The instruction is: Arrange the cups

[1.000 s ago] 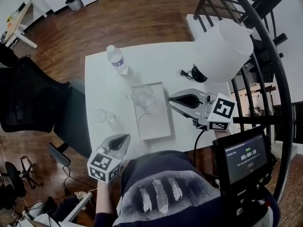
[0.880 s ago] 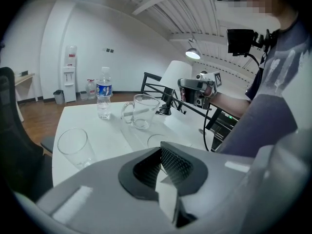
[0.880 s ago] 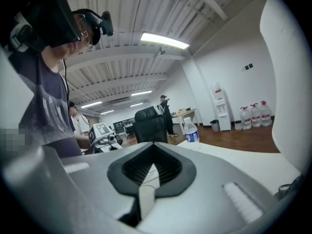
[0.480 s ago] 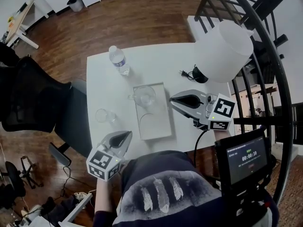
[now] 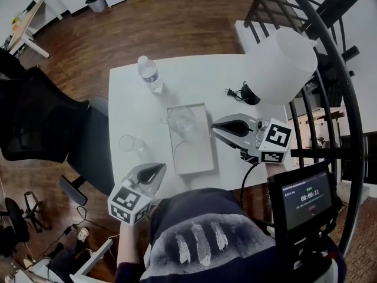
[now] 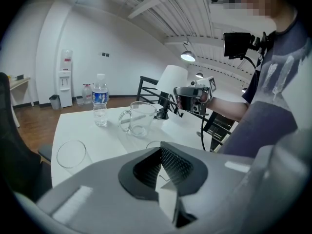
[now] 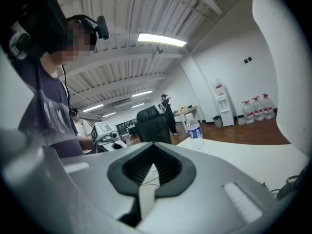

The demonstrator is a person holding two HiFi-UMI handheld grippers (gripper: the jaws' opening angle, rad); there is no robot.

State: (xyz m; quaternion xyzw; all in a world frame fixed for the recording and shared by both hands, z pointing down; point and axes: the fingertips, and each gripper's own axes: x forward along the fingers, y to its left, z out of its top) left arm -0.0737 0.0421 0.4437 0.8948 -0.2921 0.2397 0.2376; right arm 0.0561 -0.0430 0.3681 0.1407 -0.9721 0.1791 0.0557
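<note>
A clear glass mug (image 5: 179, 118) with a handle stands at the far end of a pale tray (image 5: 200, 158); it shows again as the mug (image 6: 139, 118). A faint round rim (image 5: 183, 150) lies nearer on the tray; I cannot tell what it is. A small clear tumbler (image 5: 131, 143) stands on the table left of the tray, also seen as the tumbler (image 6: 71, 153). My left gripper (image 5: 158, 169) hovers at the table's near left edge, shut and empty, short of the tumbler. My right gripper (image 5: 214, 124) is shut and empty, just right of the tray. Both jaw pairs are pressed together (image 6: 160, 148) (image 7: 153, 167).
A water bottle (image 5: 150, 73) stands at the far left of the white table (image 5: 194, 78). A white lamp shade (image 5: 277, 58) and a black plug and cable (image 5: 238, 92) crowd the far right. A black office chair (image 5: 41, 119) sits left of the table; a metal railing (image 5: 330, 87) is to the right.
The left gripper has crept slightly towards the table's near edge. The right gripper, mug and tumbler have not moved.
</note>
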